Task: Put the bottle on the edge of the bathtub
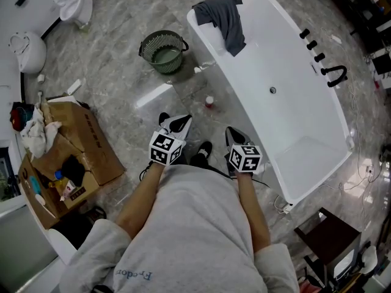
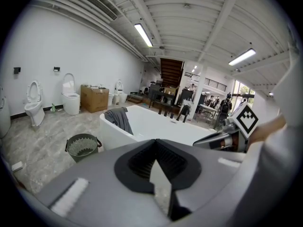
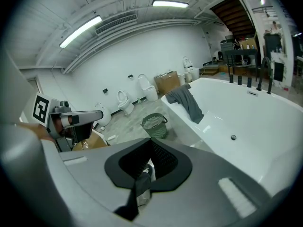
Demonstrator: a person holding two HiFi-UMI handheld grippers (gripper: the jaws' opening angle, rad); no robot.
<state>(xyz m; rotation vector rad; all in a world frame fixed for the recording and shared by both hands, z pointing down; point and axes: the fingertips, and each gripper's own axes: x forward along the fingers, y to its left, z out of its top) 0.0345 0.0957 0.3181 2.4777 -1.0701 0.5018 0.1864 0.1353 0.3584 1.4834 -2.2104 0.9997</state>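
Observation:
A small bottle [image 1: 209, 102] with a red cap stands on the marble floor, just left of the white bathtub [image 1: 317, 139] and ahead of my feet. The tub's rim also shows in the left gripper view [image 2: 156, 126] and in the right gripper view [image 3: 246, 122]. I hold both grippers close to my body, above my shoes. The left gripper [image 1: 176, 125] is shut with nothing in it, its jaws meeting in one seam [image 2: 158, 169]. The right gripper [image 1: 234, 135] is shut and empty too [image 3: 142, 183]. Both are well short of the bottle.
A grey towel [image 1: 225, 14] hangs over the tub's far end. A green basket [image 1: 164, 50] stands on the floor beyond the bottle. An open cardboard box [image 1: 67, 157] of clutter sits at my left, a toilet [image 1: 72, 2] at far left, and black taps [image 1: 317, 50] on the tub's right rim.

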